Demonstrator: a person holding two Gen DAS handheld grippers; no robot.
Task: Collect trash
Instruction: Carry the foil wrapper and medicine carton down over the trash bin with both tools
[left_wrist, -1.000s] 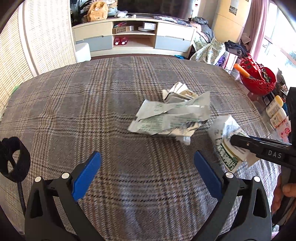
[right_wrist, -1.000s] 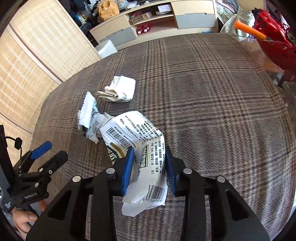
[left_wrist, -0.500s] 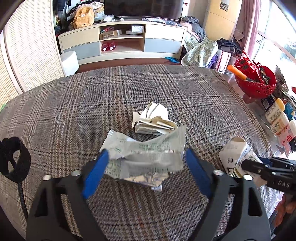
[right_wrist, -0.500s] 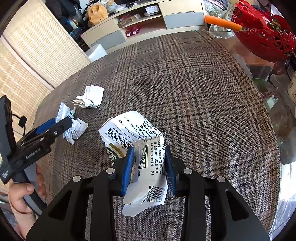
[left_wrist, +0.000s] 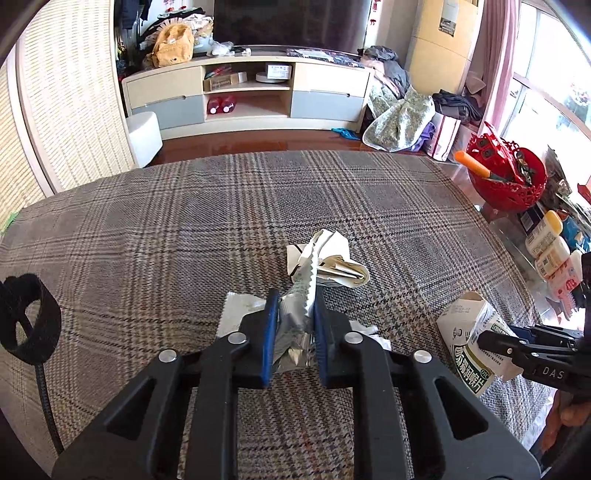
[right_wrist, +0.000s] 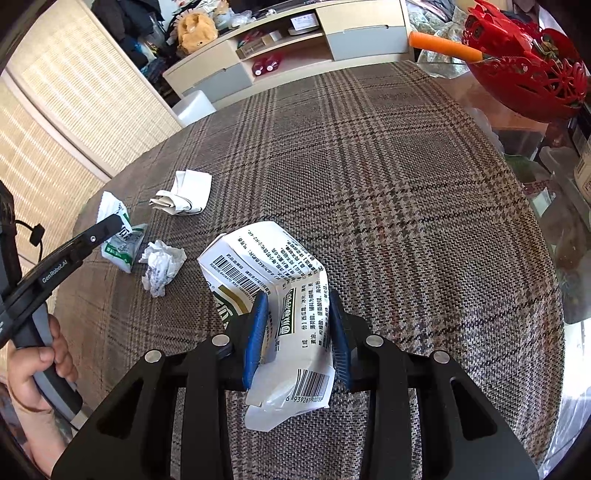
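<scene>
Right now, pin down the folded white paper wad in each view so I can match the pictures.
Left wrist view: the folded white paper wad lies on the plaid cloth just right of centre, right behind the left tool and its foil wrapper.
Right wrist view: it sits upper left, beyond the crumpled paper ball.
Shared landmark: the red basket.

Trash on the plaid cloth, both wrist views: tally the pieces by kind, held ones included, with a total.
Carton, in the right gripper: 1
Foil wrapper, in the left gripper: 1
Folded paper: 1
Crumpled paper: 1
Total: 4
</scene>
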